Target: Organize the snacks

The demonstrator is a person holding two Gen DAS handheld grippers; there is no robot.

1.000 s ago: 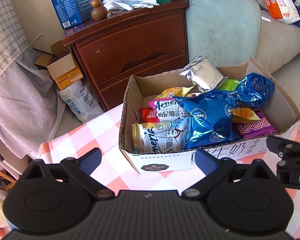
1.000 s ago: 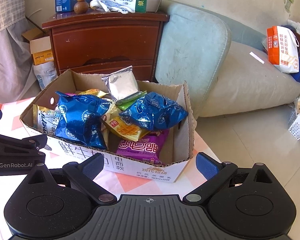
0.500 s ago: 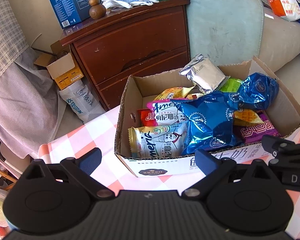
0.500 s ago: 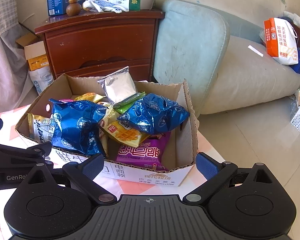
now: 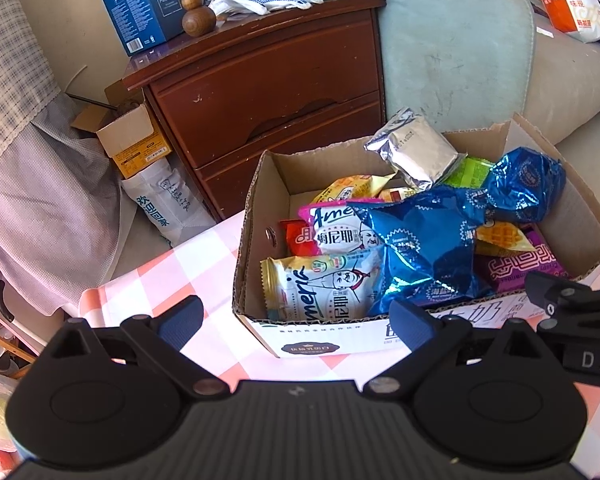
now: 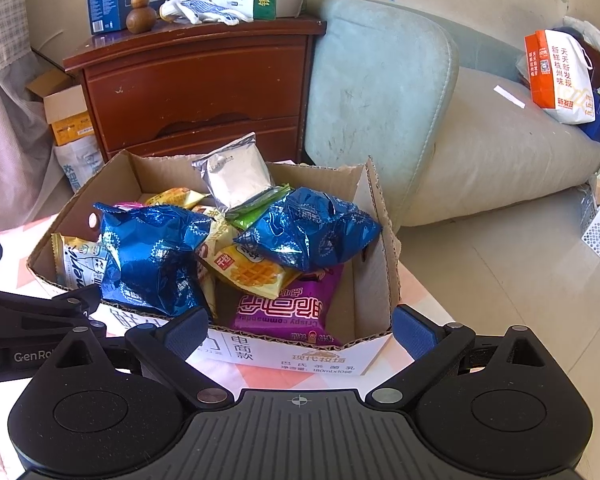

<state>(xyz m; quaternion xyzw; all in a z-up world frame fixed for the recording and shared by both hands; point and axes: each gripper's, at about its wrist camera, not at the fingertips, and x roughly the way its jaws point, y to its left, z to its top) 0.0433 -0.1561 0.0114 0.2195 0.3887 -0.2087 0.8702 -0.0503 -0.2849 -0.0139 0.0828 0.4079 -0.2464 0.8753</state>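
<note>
Two grippers hung just in front of a cardboard box (image 5: 256, 240) of snacks that sat on a pink-and-white checked tablecloth (image 5: 188, 264) in the middle of both views. The left gripper (image 5: 296, 318) had its jaws spread wide and held nothing, its blue pads near the box's front left corner. The right gripper (image 6: 300, 330) was likewise wide apart and empty at the box's front right corner. Inside the box, a large blue foil bag (image 6: 152, 256) lay at the left, a second blue bag (image 6: 312, 232) at the right, a silver pouch (image 6: 236, 174) stood tilted toward the back, and a purple packet (image 6: 288, 308) lay at the front. A brown wooden nightstand (image 6: 196, 92) filled the upper left of the frame.
</note>
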